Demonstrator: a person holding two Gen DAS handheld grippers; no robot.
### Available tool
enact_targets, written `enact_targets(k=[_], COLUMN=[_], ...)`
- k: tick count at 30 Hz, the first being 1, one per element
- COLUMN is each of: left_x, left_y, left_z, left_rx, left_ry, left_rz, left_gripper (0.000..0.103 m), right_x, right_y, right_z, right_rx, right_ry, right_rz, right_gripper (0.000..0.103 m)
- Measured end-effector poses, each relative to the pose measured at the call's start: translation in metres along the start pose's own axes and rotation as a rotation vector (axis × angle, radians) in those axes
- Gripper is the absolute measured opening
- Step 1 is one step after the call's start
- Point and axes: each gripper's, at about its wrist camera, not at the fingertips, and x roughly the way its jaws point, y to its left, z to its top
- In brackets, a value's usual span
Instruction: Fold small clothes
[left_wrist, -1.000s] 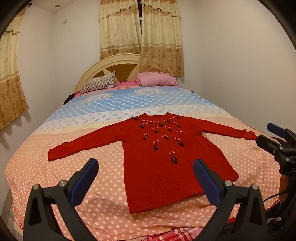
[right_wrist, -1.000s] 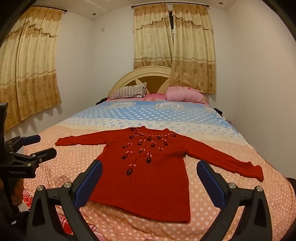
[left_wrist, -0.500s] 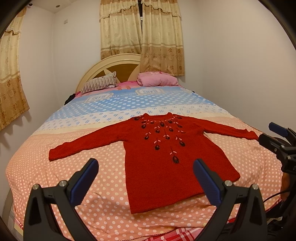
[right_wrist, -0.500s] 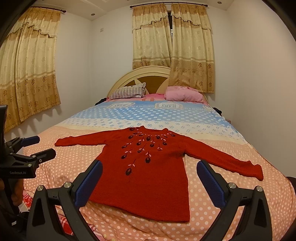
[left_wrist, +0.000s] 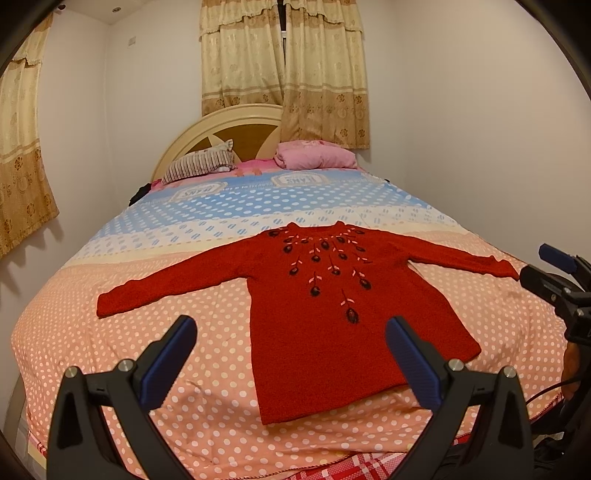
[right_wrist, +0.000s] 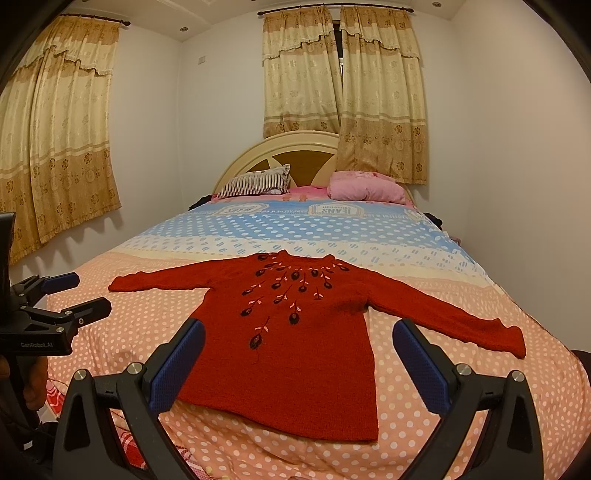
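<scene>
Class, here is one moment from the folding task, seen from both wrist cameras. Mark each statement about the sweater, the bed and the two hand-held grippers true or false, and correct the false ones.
1. The red sweater lies flat with both sleeves spread out. True.
2. The left hand-held gripper is shut on the hem. False: it is open and holds nothing.
3. The right hand-held gripper is open. True.
4. The sweater is already folded in half. False: it is fully unfolded.
5. The pink pillow sits on the sweater. False: it is by the headboard, apart from the sweater.
</scene>
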Motion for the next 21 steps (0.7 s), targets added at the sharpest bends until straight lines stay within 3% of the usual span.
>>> enact_targets(k=[21], left_x=[0.0008], left_y=[-0.0011], left_z=[-0.003], left_rx=[-0.003], left_ry=[0.001], left_rz=[0.006], left_gripper=[0.103], right_x=[0.0032], right_y=[-0.0004], right_z=[-0.0038], right_rx=[0.006], right_ry=[0.013], right_rz=[0.004], right_gripper=[0.102])
